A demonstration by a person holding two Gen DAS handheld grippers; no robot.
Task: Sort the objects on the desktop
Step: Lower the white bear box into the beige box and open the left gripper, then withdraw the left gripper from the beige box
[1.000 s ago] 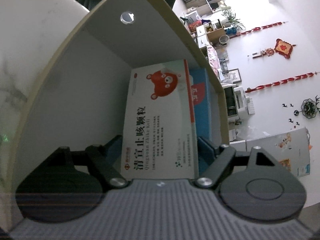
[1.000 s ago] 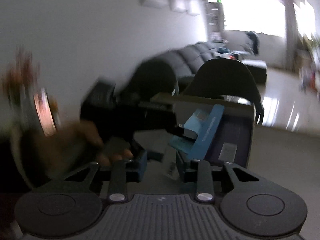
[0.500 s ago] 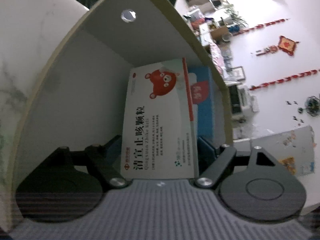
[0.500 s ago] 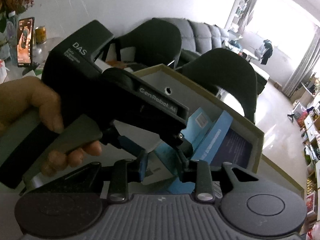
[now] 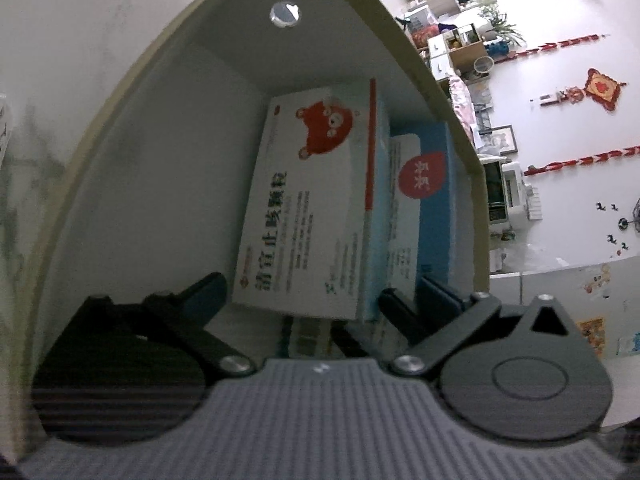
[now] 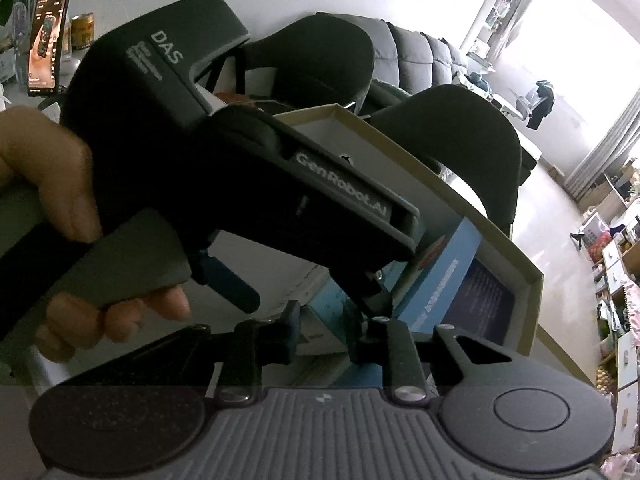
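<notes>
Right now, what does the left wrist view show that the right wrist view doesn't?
Left wrist only: the white medicine box with its red bear, inside the left gripper's opening jaws, clear of the pads.

Right wrist only: the hand holding that gripper, the shut right gripper, a phone.

Both: the storage box and the blue box.

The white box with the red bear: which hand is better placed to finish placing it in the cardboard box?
Left. The left gripper straddles the white box inside the cardboard box, its jaws opening, pads off it. The right gripper is shut, and the left tool's body blocks its way.
</notes>
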